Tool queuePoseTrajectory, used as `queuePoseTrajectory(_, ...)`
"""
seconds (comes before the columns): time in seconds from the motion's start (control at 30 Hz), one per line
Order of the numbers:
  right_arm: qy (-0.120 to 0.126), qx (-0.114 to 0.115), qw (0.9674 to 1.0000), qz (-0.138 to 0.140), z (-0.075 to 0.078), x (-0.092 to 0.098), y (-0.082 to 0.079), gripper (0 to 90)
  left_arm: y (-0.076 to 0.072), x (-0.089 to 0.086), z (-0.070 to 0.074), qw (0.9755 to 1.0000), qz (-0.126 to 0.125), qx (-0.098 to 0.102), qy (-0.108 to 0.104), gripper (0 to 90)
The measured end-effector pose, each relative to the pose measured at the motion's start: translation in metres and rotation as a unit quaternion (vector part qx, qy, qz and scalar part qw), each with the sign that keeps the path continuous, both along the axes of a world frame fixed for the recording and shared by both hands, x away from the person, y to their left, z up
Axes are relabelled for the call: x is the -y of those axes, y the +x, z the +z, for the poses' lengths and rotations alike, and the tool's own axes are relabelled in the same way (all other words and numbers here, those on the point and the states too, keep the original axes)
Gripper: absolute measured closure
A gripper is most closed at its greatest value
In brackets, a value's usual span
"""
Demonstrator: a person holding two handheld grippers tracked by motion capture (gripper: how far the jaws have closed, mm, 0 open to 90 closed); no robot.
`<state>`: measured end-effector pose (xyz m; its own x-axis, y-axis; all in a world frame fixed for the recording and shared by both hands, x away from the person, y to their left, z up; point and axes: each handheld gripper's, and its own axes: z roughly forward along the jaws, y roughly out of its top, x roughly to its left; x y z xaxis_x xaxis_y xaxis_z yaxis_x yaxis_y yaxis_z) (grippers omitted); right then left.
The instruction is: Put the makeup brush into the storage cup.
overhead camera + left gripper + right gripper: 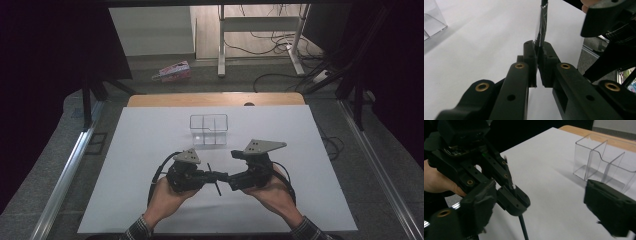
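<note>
A thin black rod (218, 190) stands roughly upright just above the white tabletop (140, 150), pinched between the jaws of my left gripper (214, 176). In the left gripper view the rod (543, 22) rises from my left gripper (538, 50), whose pads are shut on it. My right gripper (231, 181) faces the left one from the right, very close. Its jaws stand wide apart in the right gripper view, and my right gripper (544, 205) holds nothing. There my left gripper (515, 200) and the rod (523, 227) lie ahead between those jaws, untouched by them.
A clear plastic organizer (209, 129) with several compartments stands on the table beyond both grippers; it is also the clear organizer (599, 162) at the right. A wooden edge (215, 99) borders the far side. On the floor behind lie a pink box (172, 71) and cables (280, 45).
</note>
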<state>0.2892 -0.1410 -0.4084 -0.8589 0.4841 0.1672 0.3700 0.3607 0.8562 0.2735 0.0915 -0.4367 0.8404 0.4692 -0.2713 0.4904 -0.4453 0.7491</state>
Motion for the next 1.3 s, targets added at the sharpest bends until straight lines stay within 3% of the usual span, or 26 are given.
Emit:
queuePoseTrajectory(0.1, 0.001, 0.001, 0.9999, 0.01, 0.003, -0.007, -0.001, 25.9, 0.0, 0.0, 0.0, 1.0, 0.0, -0.002, 0.0, 85.3)
queuePoseTrajectory(0.3, 0.0, -0.001, 0.9996, 0.029, 0.005, -0.015, 0.0, 40.2, 0.001, 0.001, -0.001, 1.0, 0.001, -0.005, 0.0, 85.2)
queuePoseTrajectory(0.33, -0.001, -0.001, 0.9993, 0.037, 0.005, -0.019, -0.001, 46.4, 0.0, 0.001, -0.001, 1.0, 0.001, -0.006, 0.0, 85.2)
queuePoseTrajectory(0.37, -0.001, -0.001, 0.9993, 0.037, 0.005, -0.019, -0.001, 46.4, 0.0, 0.002, 0.0, 1.0, 0.001, -0.006, 0.0, 85.2)
queuePoseTrajectory(0.57, 0.002, -0.003, 0.9986, 0.053, 0.005, -0.025, 0.0, 68.2, 0.0, 0.002, 0.0, 1.0, 0.002, -0.004, -0.003, 85.2)
queuePoseTrajectory(0.63, 0.002, -0.005, 0.9985, 0.055, 0.005, -0.025, 0.0, 70.7, 0.0, 0.002, 0.0, 1.0, 0.002, -0.004, -0.005, 85.2)
queuePoseTrajectory(0.7, 0.005, -0.006, 0.9981, 0.061, 0.004, -0.026, 0.001, 82.0, 0.0, 0.002, 0.001, 1.0, 0.003, -0.003, -0.007, 85.2)
queuePoseTrajectory(0.87, 0.003, 0.0, 0.9982, 0.06, 0.005, -0.027, -0.001, 84.9, 0.001, 0.002, 0.0, 0.9999, 0.003, -0.006, -0.012, 84.6)
queuePoseTrajectory(0.97, 0.006, 0.0, 0.9983, 0.058, 0.005, -0.026, 0.0, 85.1, 0.0, 0.002, 0.001, 0.9999, 0.004, 0.004, -0.01, 83.3)
queuePoseTrajectory(1.3, 0.003, 0.004, 0.9988, 0.05, 0.006, -0.02, 0.002, 85.3, -0.005, -0.004, 0.005, 0.9984, 0.035, 0.044, 0.007, 52.0)
